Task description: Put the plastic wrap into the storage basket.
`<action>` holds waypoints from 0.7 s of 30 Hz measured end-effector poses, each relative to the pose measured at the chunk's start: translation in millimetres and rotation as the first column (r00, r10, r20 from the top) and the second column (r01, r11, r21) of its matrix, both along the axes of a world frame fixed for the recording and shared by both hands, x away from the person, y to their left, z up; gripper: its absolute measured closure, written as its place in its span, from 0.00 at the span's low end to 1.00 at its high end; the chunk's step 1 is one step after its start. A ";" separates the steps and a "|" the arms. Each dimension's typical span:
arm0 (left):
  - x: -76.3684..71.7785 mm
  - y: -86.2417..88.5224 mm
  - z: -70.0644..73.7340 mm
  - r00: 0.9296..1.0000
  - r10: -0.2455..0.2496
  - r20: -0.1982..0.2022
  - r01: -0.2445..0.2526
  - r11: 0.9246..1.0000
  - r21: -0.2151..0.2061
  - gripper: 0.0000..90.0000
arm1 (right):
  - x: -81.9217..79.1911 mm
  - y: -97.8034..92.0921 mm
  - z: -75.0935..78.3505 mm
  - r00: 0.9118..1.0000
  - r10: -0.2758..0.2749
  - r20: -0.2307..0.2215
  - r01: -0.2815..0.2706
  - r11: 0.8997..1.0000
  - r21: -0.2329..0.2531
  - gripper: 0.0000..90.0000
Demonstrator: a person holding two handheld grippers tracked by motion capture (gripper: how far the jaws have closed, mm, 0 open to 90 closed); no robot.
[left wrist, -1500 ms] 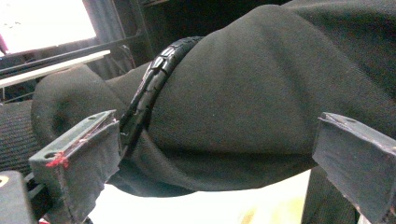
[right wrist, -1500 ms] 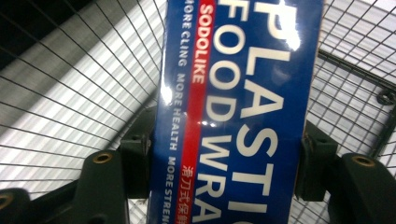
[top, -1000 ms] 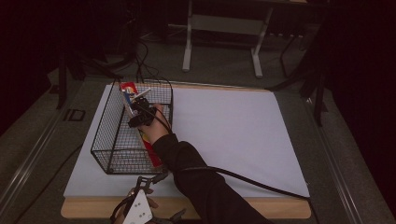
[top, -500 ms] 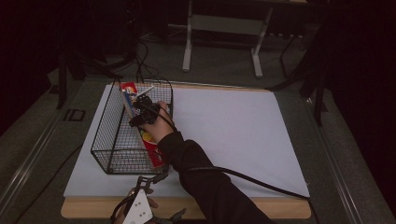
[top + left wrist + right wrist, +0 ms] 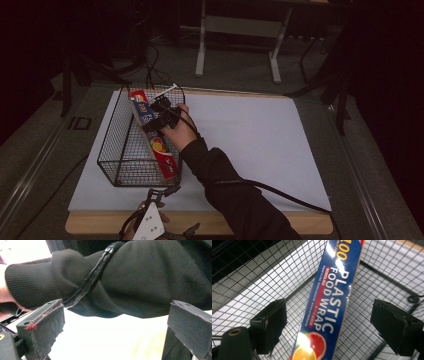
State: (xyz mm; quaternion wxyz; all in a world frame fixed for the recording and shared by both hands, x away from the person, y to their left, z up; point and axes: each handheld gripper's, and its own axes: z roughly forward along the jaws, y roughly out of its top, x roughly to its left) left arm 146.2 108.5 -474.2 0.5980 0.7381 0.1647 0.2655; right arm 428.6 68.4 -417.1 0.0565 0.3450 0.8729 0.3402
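A long blue and red plastic wrap box leans at a slant inside a black wire basket at the left of the table. My right gripper hovers over the box's far half with its jaws spread. In the right gripper view the box runs up between the two fingers of the right gripper, and neither finger touches it. Basket mesh lies behind. My left gripper rests open at the table's near edge. In the left gripper view, the left gripper faces the right sleeve.
The basket stands on a white mat over a wooden table. The right gripper's black cable trails across the mat's near right part. A metal frame's legs stand on the dark floor beyond the table.
My right hand and gripper have shifted slightly toward the far end of the basket. The box and the left gripper stay where they were.
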 end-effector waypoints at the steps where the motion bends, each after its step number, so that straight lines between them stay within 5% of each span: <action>1: 0.1 -0.1 -0.2 1.000 0.000 0.000 0.000 1.000 0.001 0.02 | -1.7 -2.2 2.1 1.000 0.003 0.011 -0.003 1.000 -0.006 0.15; 11: 1.0 -1.1 -1.3 1.000 0.006 -0.004 -0.006 1.000 0.008 0.02 | -14.0 -35.8 21.3 0.998 0.033 0.056 -0.033 0.999 0.001 0.16; 21: 2.7 -2.8 -2.8 1.000 0.013 -0.012 -0.013 1.000 0.022 0.02 | -13.9 -92.1 38.5 0.996 -0.015 0.093 0.011 0.999 0.047 0.16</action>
